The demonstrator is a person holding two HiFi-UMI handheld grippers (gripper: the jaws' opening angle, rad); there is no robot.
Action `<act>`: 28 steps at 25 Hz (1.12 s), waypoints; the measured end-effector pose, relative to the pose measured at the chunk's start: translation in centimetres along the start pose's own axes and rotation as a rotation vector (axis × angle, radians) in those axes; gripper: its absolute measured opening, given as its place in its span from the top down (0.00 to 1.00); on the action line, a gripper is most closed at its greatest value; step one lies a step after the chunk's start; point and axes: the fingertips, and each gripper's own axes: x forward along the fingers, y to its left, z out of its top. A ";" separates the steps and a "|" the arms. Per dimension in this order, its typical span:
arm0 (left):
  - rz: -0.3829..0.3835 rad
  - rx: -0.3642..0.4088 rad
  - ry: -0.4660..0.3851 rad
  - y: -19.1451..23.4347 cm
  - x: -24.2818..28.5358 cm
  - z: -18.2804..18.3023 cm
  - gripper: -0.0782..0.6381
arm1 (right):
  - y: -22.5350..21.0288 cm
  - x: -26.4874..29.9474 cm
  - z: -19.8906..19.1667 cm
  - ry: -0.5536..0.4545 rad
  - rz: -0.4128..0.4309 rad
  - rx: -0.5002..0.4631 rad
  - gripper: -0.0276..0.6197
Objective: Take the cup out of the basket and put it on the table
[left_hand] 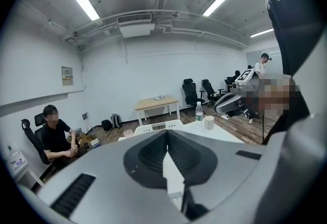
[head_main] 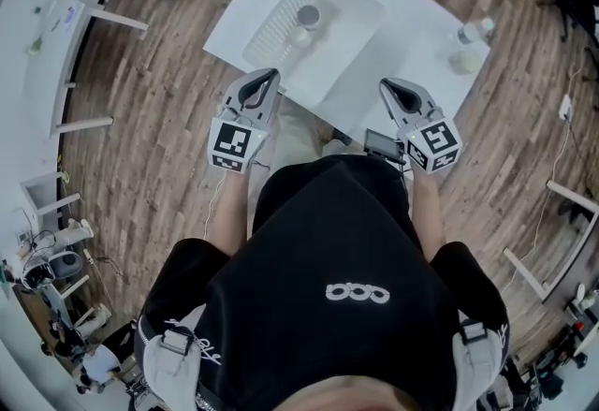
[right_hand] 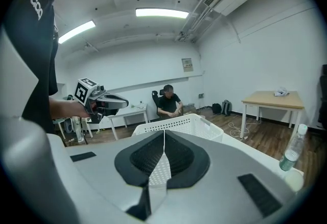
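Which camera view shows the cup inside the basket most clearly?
The head view: it looks down into the white basket, so the cup shows inside. The right gripper view shows only the basket's perforated wall; the cup is hidden. The left gripper view shows only part of the rim.

I see a white slotted basket [head_main: 360,21] on a white table [head_main: 421,53]. The cup [head_main: 308,17] inside the basket looks greyish, hard to tell. The left gripper [head_main: 270,75] and right gripper [head_main: 386,83] are grey, black at the jaws, with black-and-white marker cubes [head_main: 234,142]. The floor [head_main: 159,91] is brown wood-grain.
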 end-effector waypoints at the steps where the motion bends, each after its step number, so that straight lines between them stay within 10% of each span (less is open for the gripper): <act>1: -0.006 0.003 0.002 0.0 0.3 0.0 0.88 | -0.2 0.0 0.0 -0.002 -0.005 0.002 0.92; 28: -0.141 0.089 0.145 1.4 12.3 -3.1 0.88 | -2.6 2.0 -0.7 0.024 -0.013 0.019 0.92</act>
